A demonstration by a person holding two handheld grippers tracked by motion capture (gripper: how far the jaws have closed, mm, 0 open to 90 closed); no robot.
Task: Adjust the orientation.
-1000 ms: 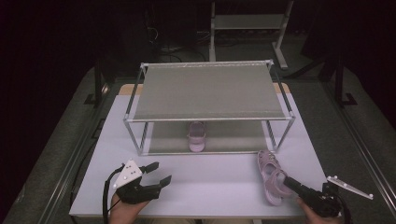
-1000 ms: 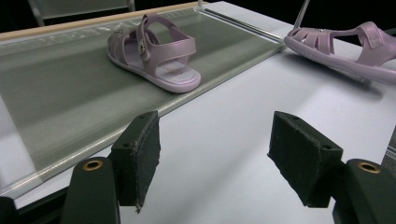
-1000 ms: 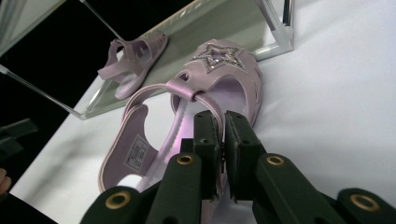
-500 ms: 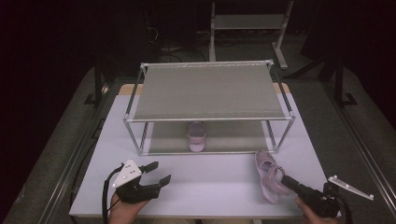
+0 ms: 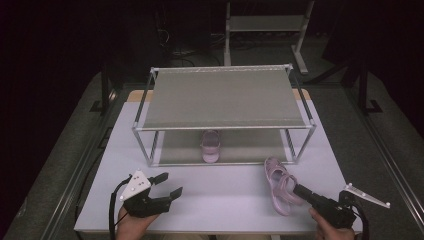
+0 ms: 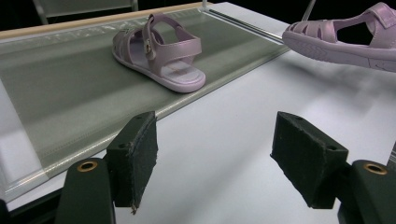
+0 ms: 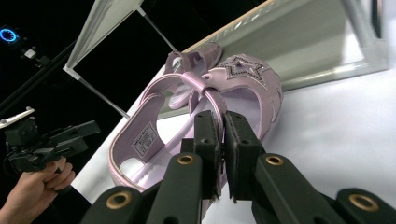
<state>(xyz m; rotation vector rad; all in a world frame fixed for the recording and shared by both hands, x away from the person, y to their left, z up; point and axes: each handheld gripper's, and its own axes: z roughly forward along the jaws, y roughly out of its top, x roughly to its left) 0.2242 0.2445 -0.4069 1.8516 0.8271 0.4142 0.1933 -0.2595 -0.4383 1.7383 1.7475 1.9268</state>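
Observation:
A lilac child's sandal (image 5: pixel 210 145) stands on the lower shelf (image 5: pixel 250 149) of a metal rack, and the left gripper view has it (image 6: pixel 159 53) heel toward me. Its mate (image 5: pixel 278 181) is off the white table near the rack's right front leg, tilted, with my right gripper (image 5: pixel 299 191) shut on its strap. In the right gripper view the jaws (image 7: pixel 223 135) pinch that strap, star-decorated toe (image 7: pixel 245 70) pointing at the rack. My left gripper (image 5: pixel 164 186) hovers at the front left, jaws open with nothing between them (image 6: pixel 217 158); they have just been opening a little.
The two-shelf rack (image 5: pixel 222 97) fills the table's far half, its grey top shelf overhanging the lower one. Bare white tabletop (image 5: pixel 225 197) lies between the two grippers. Dark floor and a second frame (image 5: pixel 265 22) sit beyond the table.
The right gripper has shifted the held sandal slightly left and toward the rack, its toe swinging inward. The left gripper stays where it was.

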